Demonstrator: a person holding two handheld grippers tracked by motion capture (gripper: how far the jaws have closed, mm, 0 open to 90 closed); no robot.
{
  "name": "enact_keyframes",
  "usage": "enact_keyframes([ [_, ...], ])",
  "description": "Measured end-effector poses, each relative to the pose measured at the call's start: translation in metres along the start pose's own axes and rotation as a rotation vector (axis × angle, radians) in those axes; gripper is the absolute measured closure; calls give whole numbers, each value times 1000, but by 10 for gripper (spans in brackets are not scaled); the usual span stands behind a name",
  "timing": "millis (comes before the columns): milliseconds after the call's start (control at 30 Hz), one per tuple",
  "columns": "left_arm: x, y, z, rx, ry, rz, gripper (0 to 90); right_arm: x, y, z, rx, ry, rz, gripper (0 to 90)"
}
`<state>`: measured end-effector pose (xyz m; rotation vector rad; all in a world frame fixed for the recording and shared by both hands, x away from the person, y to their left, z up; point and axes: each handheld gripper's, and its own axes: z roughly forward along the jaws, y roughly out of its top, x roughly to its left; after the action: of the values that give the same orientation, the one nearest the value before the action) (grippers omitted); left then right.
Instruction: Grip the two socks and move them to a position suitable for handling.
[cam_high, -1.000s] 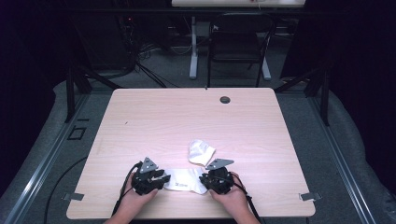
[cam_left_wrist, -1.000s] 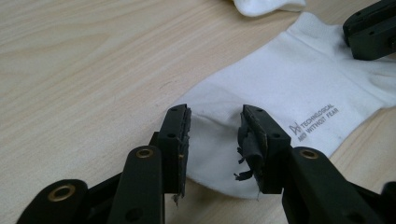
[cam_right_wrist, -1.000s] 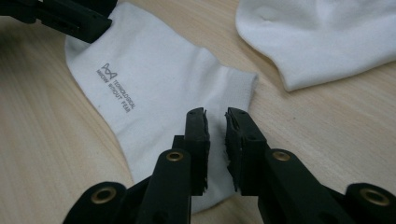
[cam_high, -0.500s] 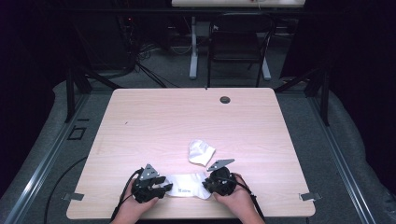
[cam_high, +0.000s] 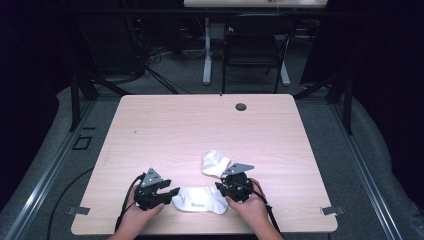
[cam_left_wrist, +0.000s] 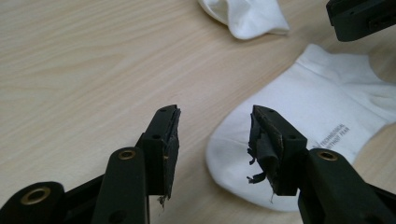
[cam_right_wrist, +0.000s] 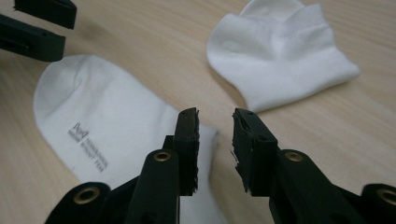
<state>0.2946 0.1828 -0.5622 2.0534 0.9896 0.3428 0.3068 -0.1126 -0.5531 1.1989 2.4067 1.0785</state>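
The left gripper (cam_left_wrist: 212, 144) rises from the bottom of the frame, its two black fingers (cam_left_wrist: 163, 144) apart, having just been opening, nothing gripped between them; a flat white sock (cam_left_wrist: 303, 107) with grey print lies at right on the pale wooden desk (cam_left_wrist: 84, 60), its rounded end behind the right finger; a crumpled white sock (cam_left_wrist: 247, 16) sits at the top; the other gripper's black tip (cam_left_wrist: 362, 16) shows at upper right.

Bright tabletop, dark surroundings; close-ups slightly soft.

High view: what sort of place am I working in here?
Probably a lab or recording workspace: a bare wooden table under dark surroundings, loose cables on the grey floor behind it, and a black chair by another desk.
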Motion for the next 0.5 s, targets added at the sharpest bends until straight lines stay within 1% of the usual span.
enact_keyframes([
  [33,3,1,-1,-5,5,-2,521,-1,4,3,-11,-3,16,710],
  [67,3,1,-1,-5,5,-2,521,-1,4,3,-11,-3,16,710],
  [100,9,1,-2,-9,17,-12,522,-4,13,6,-13,-21,26,700],
  [133,11,1,-2,-12,19,-20,522,-5,18,9,-17,-24,30,694],
  [167,11,1,-2,-12,19,-20,522,-5,18,9,-17,-24,30,694],
  [200,16,0,-3,-7,28,-32,522,-6,21,10,-19,-23,40,692],
  [233,18,-1,-3,-6,30,-37,522,-8,29,15,-21,-25,52,683],
  [267,22,-2,-3,-6,37,-47,523,-8,37,21,-25,-38,52,672],
  [300,23,-2,-4,-9,40,-51,523,-8,41,24,-17,-45,47,669],
  [333,23,-2,-4,-9,40,-51,523,-8,41,24,-17,-45,47,669],
  [400,25,-2,-4,-10,44,-58,523,-6,51,34,-8,-57,37,653],
  [467,25,-2,-3,-6,48,-57,523,-4,56,41,-1,-69,27,641],
  [500,25,-2,-3,-6,48,-57,523,-4,56,41,-1,-69,27,641],
])
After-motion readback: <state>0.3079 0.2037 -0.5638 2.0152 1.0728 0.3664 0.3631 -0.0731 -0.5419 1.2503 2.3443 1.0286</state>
